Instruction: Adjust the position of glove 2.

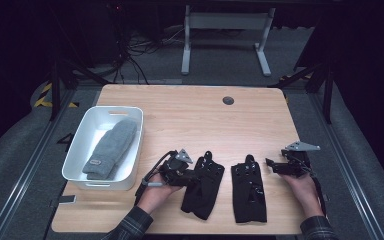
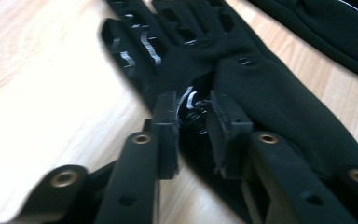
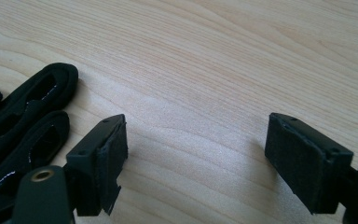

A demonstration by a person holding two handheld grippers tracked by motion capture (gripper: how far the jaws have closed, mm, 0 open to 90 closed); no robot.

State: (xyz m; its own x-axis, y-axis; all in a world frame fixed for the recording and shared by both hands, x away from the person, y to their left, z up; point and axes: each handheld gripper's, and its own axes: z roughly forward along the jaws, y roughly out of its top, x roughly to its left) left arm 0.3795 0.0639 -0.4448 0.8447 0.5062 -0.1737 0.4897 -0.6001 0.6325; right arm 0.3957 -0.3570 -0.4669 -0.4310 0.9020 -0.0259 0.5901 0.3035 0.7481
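Two black gloves lie side by side near the table's front edge. My left gripper [image 1: 196,176] sits at the left glove [image 1: 205,192], about mid-length on its left side. In the left gripper view the jaws are nearly together around a raised, glossy fold of that glove [image 2: 261,88], with the gripper [image 2: 193,100] pinching it. The right glove [image 1: 248,195] lies flat and free. My right gripper [image 1: 271,165] hovers just right of it, low over bare wood. In the right gripper view it [image 3: 196,135] stands wide open with nothing between its pads, and that glove's fingers [image 3: 23,116] show at the left.
A white bin [image 1: 75,165] at the table's left holds a grey mitten [image 1: 111,147]. The wooden table [image 1: 190,115] has a cable grommet [image 1: 228,100] near its far edge. Beyond the table are a desk frame and cables on the floor.
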